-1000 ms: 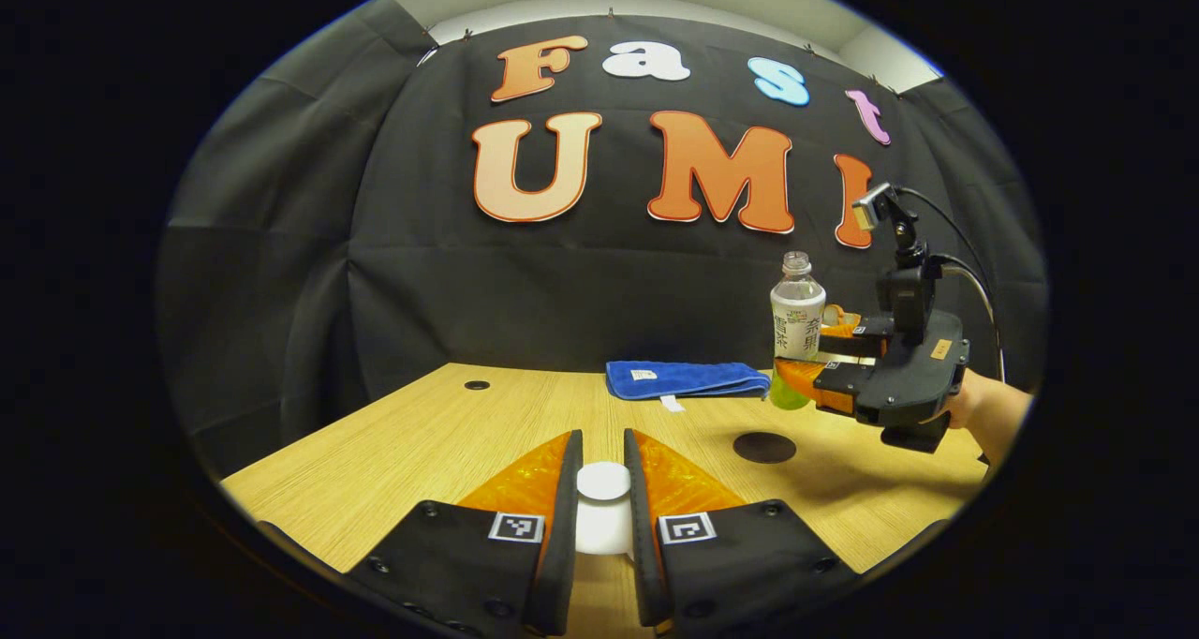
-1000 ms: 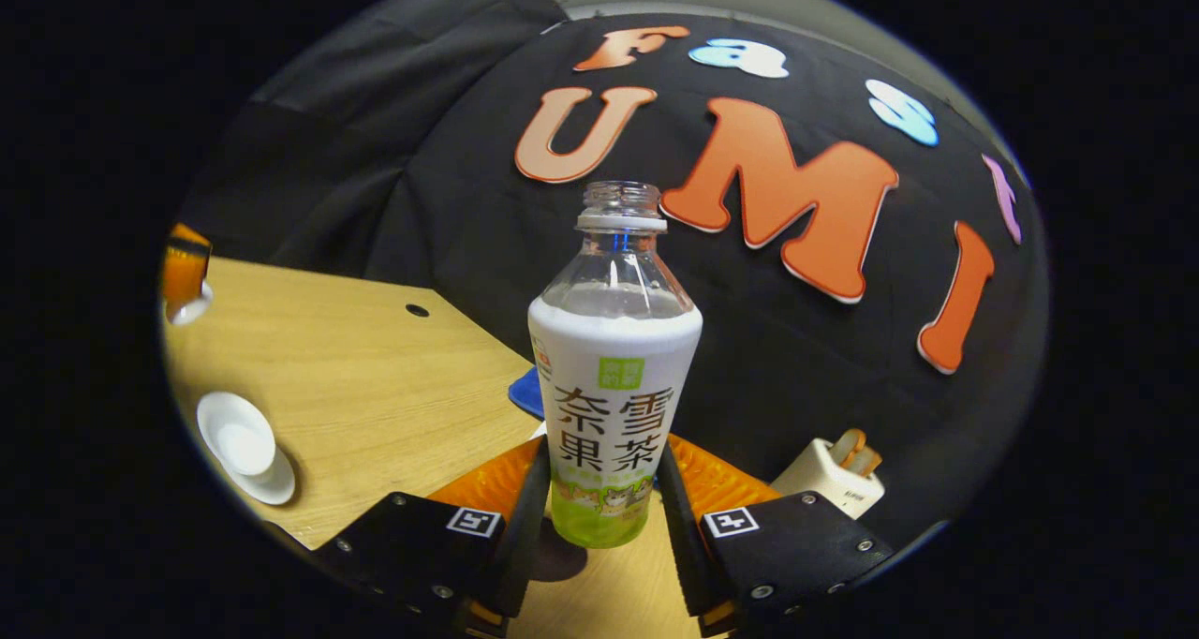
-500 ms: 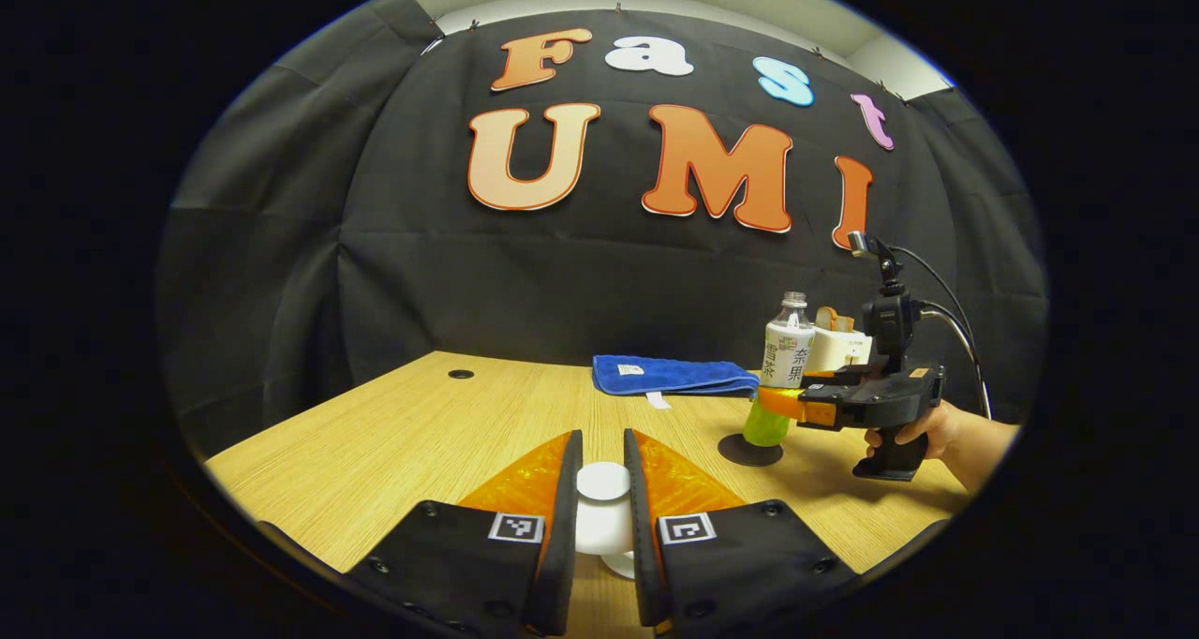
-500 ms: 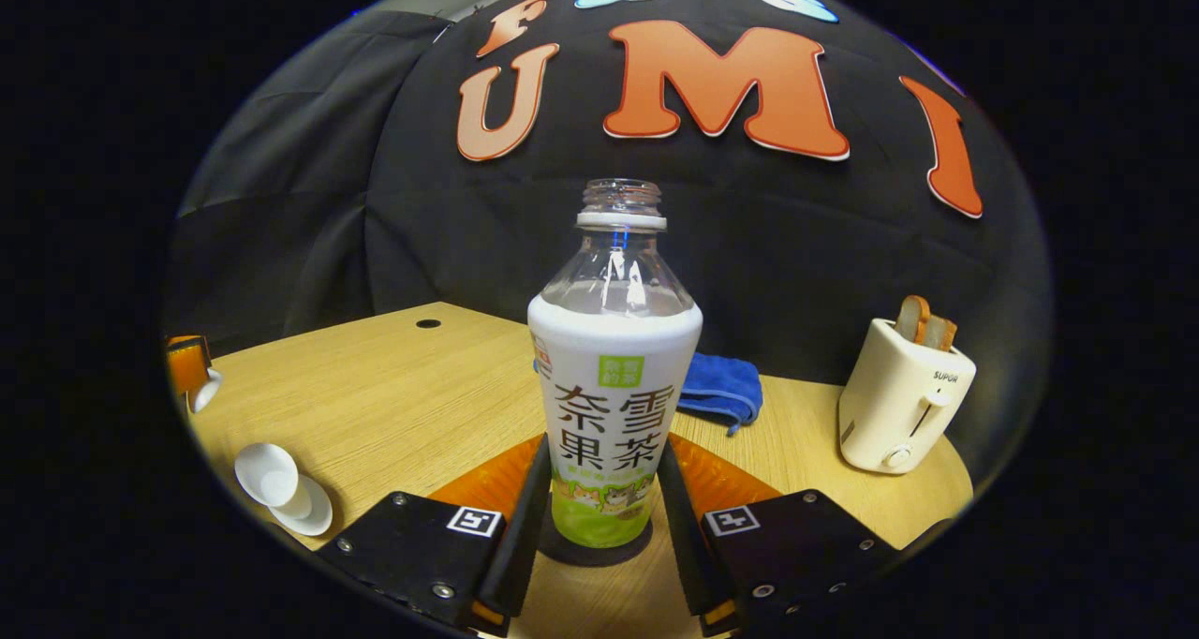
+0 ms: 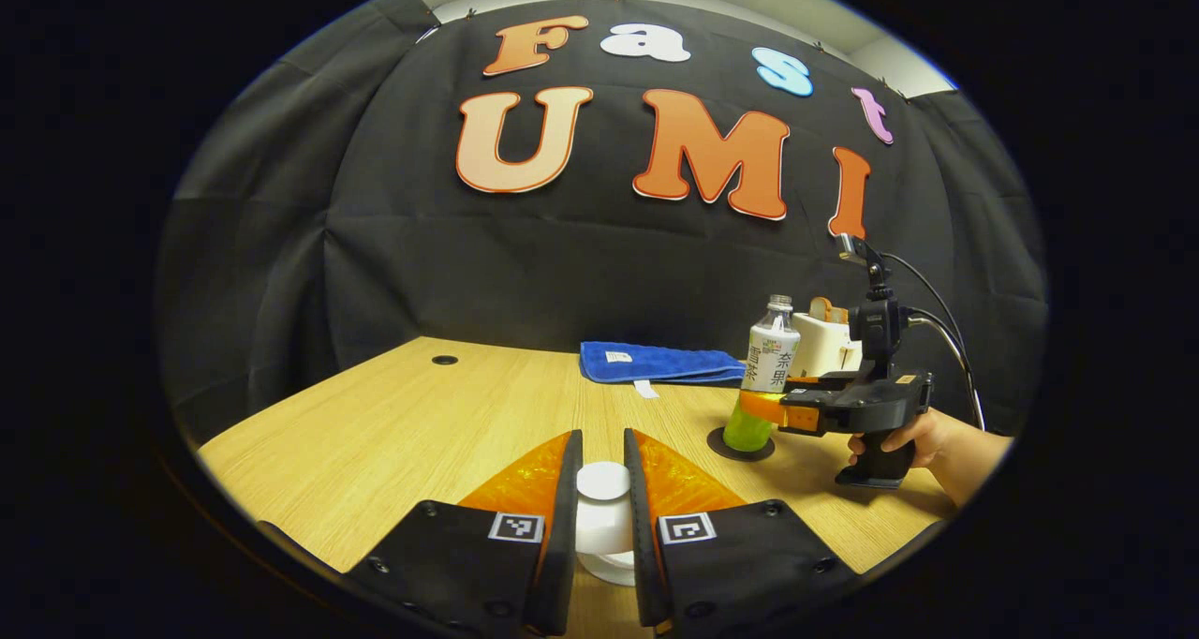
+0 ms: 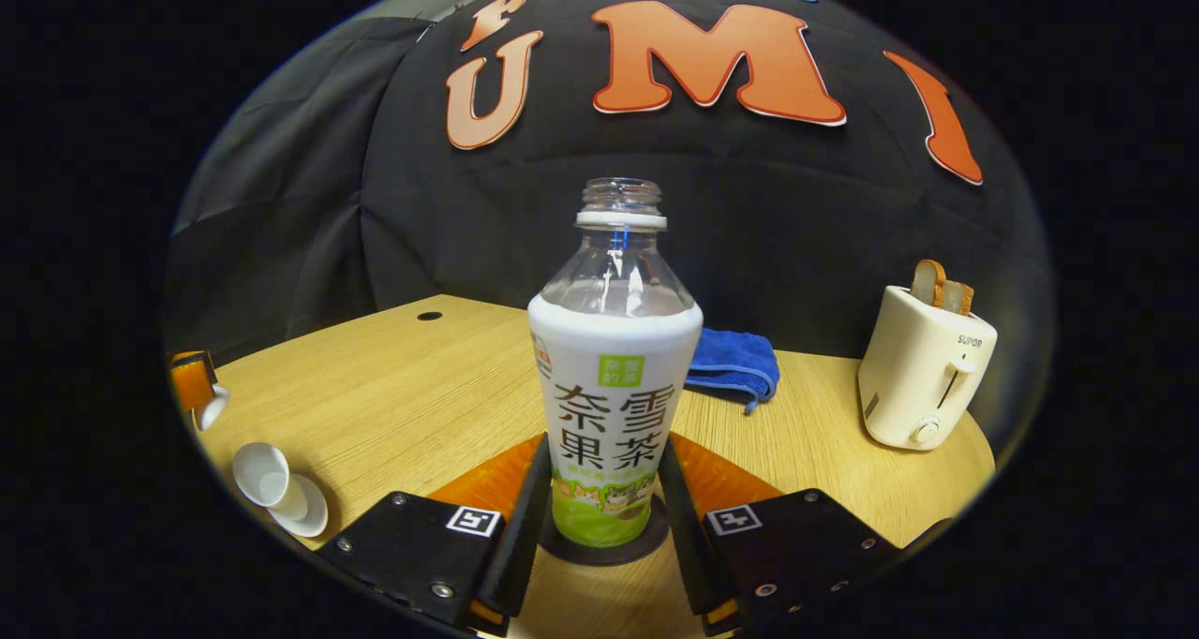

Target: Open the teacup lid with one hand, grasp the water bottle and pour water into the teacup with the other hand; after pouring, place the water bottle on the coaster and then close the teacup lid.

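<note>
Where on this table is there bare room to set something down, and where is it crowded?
Bare wood runs from the hole near the far left corner to the blue towel and forward to the teacup. It is crowded on the right, where the water bottle stands on the coaster near the toaster.

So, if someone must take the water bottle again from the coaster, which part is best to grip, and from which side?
Grip the water bottle on its straight labelled body, low, coming level from the near side as the right gripper does now. It stands upright on the coaster; the clear shoulder above tapers and would likely slip. The toaster stands apart, to one side.
</note>
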Tool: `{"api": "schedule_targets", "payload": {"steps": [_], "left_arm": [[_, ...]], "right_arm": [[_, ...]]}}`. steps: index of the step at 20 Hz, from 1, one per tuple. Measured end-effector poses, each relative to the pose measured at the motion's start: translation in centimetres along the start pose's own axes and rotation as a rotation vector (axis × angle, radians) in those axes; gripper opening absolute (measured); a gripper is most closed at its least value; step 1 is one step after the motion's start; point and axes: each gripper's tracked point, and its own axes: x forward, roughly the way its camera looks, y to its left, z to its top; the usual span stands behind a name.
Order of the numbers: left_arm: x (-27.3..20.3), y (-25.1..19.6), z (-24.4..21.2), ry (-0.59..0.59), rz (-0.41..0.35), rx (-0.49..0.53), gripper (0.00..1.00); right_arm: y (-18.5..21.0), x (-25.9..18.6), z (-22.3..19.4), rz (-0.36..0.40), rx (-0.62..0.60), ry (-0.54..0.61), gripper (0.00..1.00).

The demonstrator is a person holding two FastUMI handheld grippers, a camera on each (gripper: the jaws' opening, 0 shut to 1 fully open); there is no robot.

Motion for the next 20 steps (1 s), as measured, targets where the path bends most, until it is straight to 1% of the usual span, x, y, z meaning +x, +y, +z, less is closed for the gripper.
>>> {"api": "schedule_targets", "payload": {"steps": [2, 4, 7, 9, 13, 14, 16, 17, 18, 20], "left_arm": [[0.3, -0.6, -0.7, 0.018, -0.014, 0.005, 0.29], [0.8, -1.1, -1.6, 0.035, -0.022, 0.021, 0.30], [1.2, -1.9, -2.9, 0.059, -0.038, 0.030, 0.31], [1.4, -2.2, -3.3, 0.069, -0.045, 0.035, 0.31], [2.0, -2.2, -4.7, 0.105, -0.045, 0.034, 0.30], [2.0, -2.3, -4.8, 0.110, -0.047, 0.035, 0.31], [2.0, -2.5, -5.1, 0.118, -0.045, 0.053, 0.29], [2.0, -2.6, -5.2, 0.115, -0.040, 0.066, 0.31], [2.1, -2.6, -5.1, 0.109, -0.038, 0.080, 0.29], [2.1, -2.5, -5.1, 0.106, -0.035, 0.093, 0.34]], "right_arm": [[-0.1, 0.1, -0.6, 0.001, 0.018, 0.023, 0.69], [0.0, -0.1, -0.9, 0.014, 0.031, 0.037, 0.70], [-0.4, -0.9, -0.4, 0.009, 0.031, 0.025, 0.74], [-0.6, -1.7, 0.0, 0.009, 0.030, 0.014, 0.83], [-0.9, -4.5, 0.8, 0.014, 0.042, -0.019, 0.89], [-1.0, -5.2, 1.2, 0.012, 0.042, -0.030, 0.89], [-1.4, -6.6, 1.7, 0.005, 0.038, -0.051, 0.90], [-1.6, -7.3, 2.1, 0.001, 0.036, -0.064, 0.90], [-1.8, -8.0, 2.4, -0.002, 0.034, -0.077, 0.90], [-2.3, -9.1, 2.9, -0.012, 0.032, -0.103, 0.90]]}}
